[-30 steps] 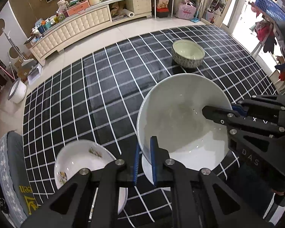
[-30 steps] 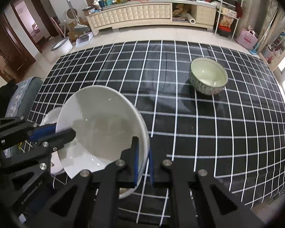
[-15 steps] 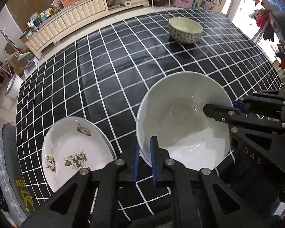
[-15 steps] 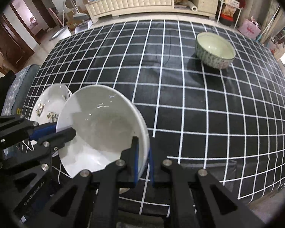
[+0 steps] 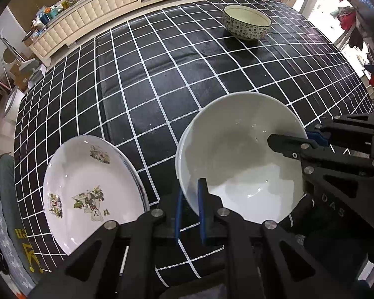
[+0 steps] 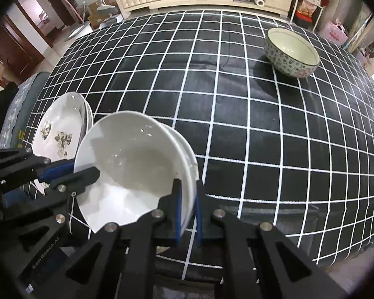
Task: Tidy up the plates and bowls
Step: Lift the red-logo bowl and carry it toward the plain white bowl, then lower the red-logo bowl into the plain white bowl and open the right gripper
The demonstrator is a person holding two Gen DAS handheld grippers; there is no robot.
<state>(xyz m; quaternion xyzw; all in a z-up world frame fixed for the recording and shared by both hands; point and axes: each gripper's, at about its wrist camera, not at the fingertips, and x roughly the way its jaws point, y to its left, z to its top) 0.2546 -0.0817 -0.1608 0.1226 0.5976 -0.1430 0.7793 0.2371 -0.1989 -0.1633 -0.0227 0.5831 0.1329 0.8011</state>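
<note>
Left wrist view shows the table point(image 5: 177, 79) under its black grid cloth, biggest thing in shot. Next down in size, the stack of printed plates point(image 5: 87, 189) sits at the near left edge. The big white bowl point(image 5: 239, 159) is held above the near edge just beside those plates, and there seems to be a second white bowl nested under it. The small patterned bowl point(image 5: 246, 25) is well apart, toward the far right corner. Left gripper point(image 5: 189, 211) is clamped on the white bowl's near rim; right gripper point(image 6: 187, 206) pinches the opposite rim. Best bet I'd say: keep both grips level, move together, lower gently before releasing.
</note>
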